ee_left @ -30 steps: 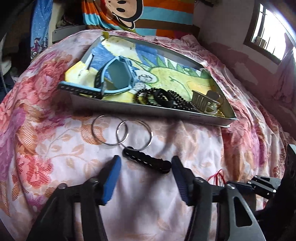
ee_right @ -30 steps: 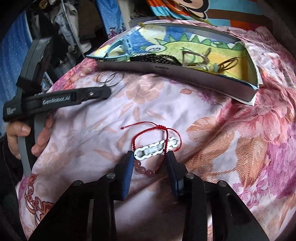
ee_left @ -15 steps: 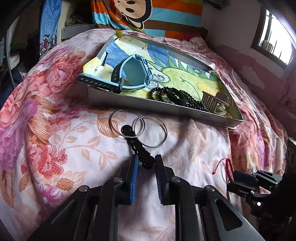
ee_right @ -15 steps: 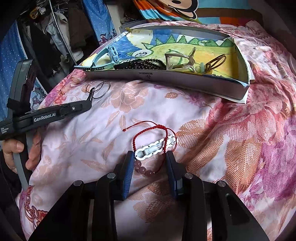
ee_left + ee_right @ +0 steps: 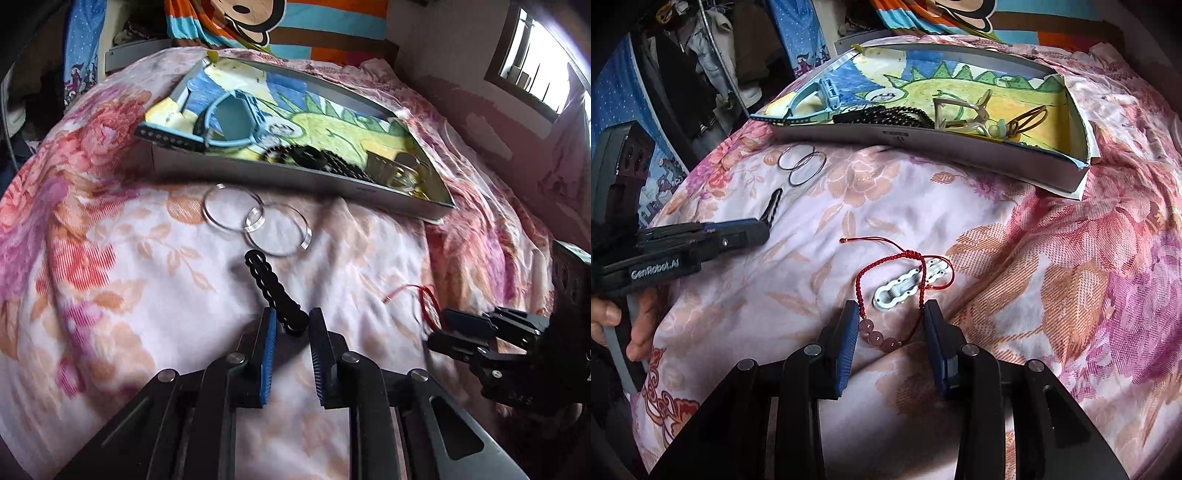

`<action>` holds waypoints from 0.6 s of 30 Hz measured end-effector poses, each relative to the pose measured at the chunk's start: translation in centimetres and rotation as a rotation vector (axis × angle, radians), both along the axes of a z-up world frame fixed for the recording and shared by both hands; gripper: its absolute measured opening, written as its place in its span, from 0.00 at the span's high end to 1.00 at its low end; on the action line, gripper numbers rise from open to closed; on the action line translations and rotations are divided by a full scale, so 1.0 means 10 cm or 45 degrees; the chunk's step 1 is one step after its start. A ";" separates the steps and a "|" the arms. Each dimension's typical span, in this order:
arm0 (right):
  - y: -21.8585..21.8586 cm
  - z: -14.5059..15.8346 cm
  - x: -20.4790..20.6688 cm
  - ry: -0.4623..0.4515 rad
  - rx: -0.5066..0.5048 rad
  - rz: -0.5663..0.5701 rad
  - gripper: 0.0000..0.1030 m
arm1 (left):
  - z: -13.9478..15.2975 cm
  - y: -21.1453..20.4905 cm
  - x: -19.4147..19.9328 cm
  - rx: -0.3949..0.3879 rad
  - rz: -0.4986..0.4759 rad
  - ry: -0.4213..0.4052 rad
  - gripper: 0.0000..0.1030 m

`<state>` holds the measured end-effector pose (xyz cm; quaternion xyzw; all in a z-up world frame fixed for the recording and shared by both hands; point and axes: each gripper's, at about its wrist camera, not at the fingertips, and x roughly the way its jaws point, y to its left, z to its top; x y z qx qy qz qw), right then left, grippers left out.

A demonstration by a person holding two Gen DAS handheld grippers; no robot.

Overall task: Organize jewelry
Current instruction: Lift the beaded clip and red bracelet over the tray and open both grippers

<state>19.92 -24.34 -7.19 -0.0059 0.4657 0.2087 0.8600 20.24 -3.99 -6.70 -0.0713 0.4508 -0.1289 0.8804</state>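
Left gripper [image 5: 291, 326] is pinching the black hair clip [image 5: 275, 291] tight, getting ready to carry it to the far tray [image 5: 295, 177]; right gripper [image 5: 891, 325] is waiting apart around the red bracelet [image 5: 886, 295].

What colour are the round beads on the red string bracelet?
Pale pink beads on the red string bracelet; clearest in the right wrist view.

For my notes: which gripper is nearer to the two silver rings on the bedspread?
Left. The left gripper, holding a black clip, is just short of the silver rings. The right gripper sits farther off, around the red bracelet.
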 end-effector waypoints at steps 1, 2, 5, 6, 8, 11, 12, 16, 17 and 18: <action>0.00 0.00 -0.01 0.003 -0.001 0.005 0.69 | -0.01 -0.02 -0.02 -0.007 -0.003 0.011 0.84; 0.00 0.01 -0.02 0.009 0.001 0.013 0.69 | -0.02 -0.04 -0.06 -0.018 -0.006 0.023 0.84; -0.01 0.02 -0.06 0.022 0.015 0.025 0.68 | -0.04 -0.09 -0.18 -0.040 -0.021 0.047 0.84; -0.02 0.02 -0.07 0.024 0.020 0.027 0.67 | -0.05 -0.10 -0.22 -0.045 -0.025 0.053 0.84; -0.03 0.02 -0.09 0.028 0.028 0.029 0.67 | -0.05 -0.10 -0.31 -0.056 -0.025 0.059 0.84; -0.01 0.02 -0.12 0.014 0.008 0.029 0.67 | -0.04 -0.08 -0.44 -0.079 -0.016 0.061 0.84; 0.02 0.03 -0.14 0.001 -0.011 0.031 0.67 | -0.04 -0.07 -0.47 -0.082 -0.013 0.061 0.84; 0.10 0.04 -0.19 -0.039 -0.063 0.067 0.78 | -0.03 -0.05 -0.54 -0.084 0.002 0.051 0.84; 0.12 0.05 -0.21 -0.046 -0.069 0.077 0.79 | -0.04 -0.05 -0.55 -0.085 0.004 0.050 0.84; 0.12 0.06 -0.22 -0.054 -0.075 0.082 0.81 | -0.04 -0.05 -0.55 -0.084 0.005 0.049 0.84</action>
